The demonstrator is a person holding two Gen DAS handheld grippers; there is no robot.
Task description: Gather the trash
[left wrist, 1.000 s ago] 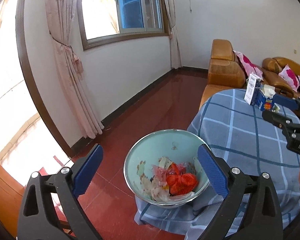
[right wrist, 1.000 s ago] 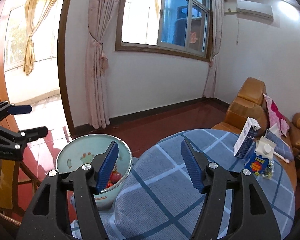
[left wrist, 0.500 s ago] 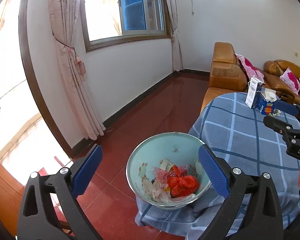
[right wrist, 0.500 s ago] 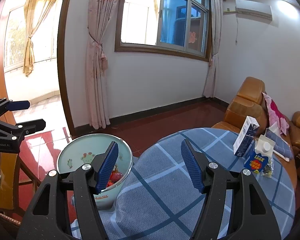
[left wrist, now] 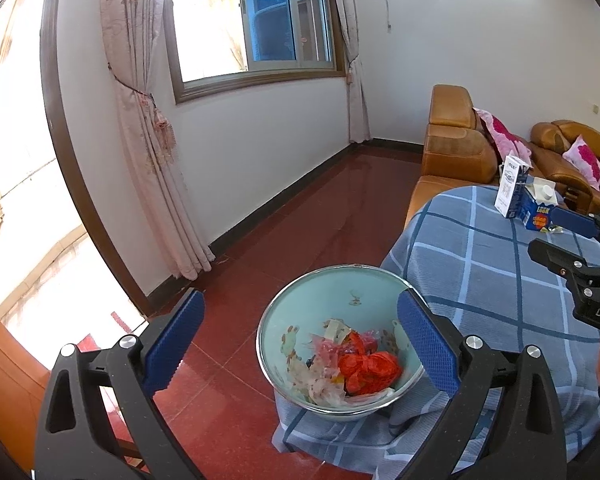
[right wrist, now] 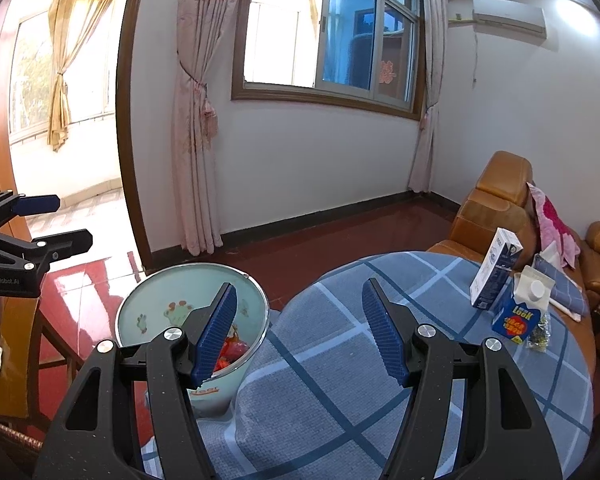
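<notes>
A pale green bin (left wrist: pixel 300 316) stands beside the round table; it holds red and clear plastic wrappers (left wrist: pixel 364 366). My left gripper (left wrist: pixel 300 340) is open and empty above the bin. My right gripper (right wrist: pixel 300 328) is open and empty over the table's near edge, with the bin (right wrist: pixel 152 312) to its left. At the table's far side stand a white and blue carton (right wrist: pixel 494 276), a blue carton with a white cap (right wrist: pixel 522 308) and a small crumpled wrapper (right wrist: pixel 538 336). The cartons also show in the left wrist view (left wrist: pixel 514 186).
The table has a blue checked cloth (right wrist: pixel 340 380). A tan leather sofa (left wrist: pixel 456 148) with pink cushions stands behind it. A wooden chair (right wrist: pixel 24 344) is left of the bin. The floor (left wrist: pixel 300 220) is red tile. A folded cloth (right wrist: pixel 560 284) lies past the cartons.
Both grippers have lifted and drawn back slightly, so the bin and cartons sit a little farther off. Both stay open and empty.
</notes>
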